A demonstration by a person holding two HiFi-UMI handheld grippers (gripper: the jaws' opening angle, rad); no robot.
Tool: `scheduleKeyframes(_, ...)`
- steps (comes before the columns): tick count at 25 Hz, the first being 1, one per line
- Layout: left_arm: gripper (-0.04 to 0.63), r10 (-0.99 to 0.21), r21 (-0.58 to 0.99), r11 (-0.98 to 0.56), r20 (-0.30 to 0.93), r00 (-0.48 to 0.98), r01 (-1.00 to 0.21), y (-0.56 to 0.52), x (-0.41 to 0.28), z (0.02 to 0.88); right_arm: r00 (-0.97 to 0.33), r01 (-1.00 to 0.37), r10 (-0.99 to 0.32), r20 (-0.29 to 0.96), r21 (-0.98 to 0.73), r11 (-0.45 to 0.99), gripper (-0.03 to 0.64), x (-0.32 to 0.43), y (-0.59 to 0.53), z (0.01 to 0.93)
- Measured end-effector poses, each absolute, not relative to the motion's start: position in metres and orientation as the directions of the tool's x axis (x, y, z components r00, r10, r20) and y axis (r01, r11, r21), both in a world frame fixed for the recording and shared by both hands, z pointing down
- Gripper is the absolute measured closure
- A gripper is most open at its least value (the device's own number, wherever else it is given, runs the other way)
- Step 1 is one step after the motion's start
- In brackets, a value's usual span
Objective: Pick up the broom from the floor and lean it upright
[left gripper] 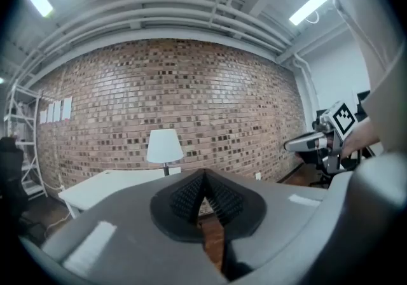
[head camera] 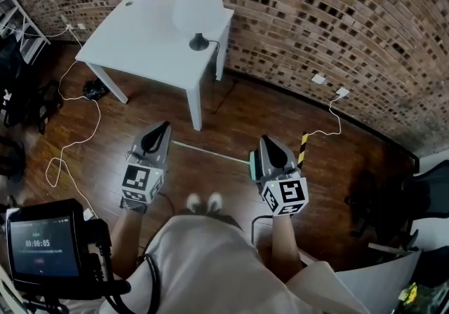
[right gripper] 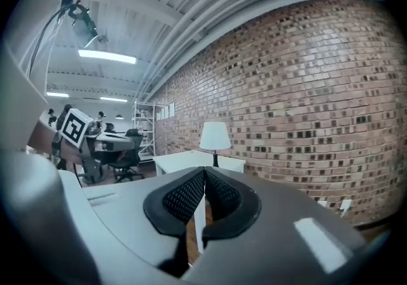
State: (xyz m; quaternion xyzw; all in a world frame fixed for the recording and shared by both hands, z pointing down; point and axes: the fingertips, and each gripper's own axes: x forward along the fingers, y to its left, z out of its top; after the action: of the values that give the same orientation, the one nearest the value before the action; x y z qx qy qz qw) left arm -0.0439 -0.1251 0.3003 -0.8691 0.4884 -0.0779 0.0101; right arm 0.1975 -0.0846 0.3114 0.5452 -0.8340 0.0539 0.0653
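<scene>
- The broom (head camera: 210,153), as far as I can see it, is a thin pale stick lying flat on the dark wooden plank floor (head camera: 238,113). It runs between my two grippers, from near the left one toward the right one, where its far end is hidden.
- My left gripper (head camera: 165,125) is apart from the stick, its ribbed black pads (left gripper: 184,198) pressed together with nothing between them.
- My right gripper (head camera: 266,139) has its pads (right gripper: 186,196) closed tip to tip too, and holds nothing.
- Just beyond the right gripper a short yellow-and-black striped piece (head camera: 303,148) stands up from the floor. I cannot tell whether it belongs to the broom.
- My white shoes (head camera: 204,202) stand just on my side of the stick.
- Further out, a square white table (head camera: 140,36) bearing a white-shaded lamp (head camera: 197,3) stands against the curved red brick wall (head camera: 351,18).
- A white cable (head camera: 78,139) loops over the floor at the left.
</scene>
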Motion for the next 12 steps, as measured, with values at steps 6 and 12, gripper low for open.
scheduleKeyframes(6,0.594,-0.891,-0.08,-0.446,0.13,0.434,-0.892,-0.144,-0.062,0.31,-0.479,-0.873,-0.848,0.227,-0.025,0.487,0.594,0.182,-0.111,0.34)
scheduleKeyframes(12,0.594,-0.914,-0.055,-0.38,0.175,0.365,-0.923,-0.166,-0.098,0.34,-0.553,-0.819,-0.77,0.319,-0.036,0.573,0.588,0.151,-0.145,0.373)
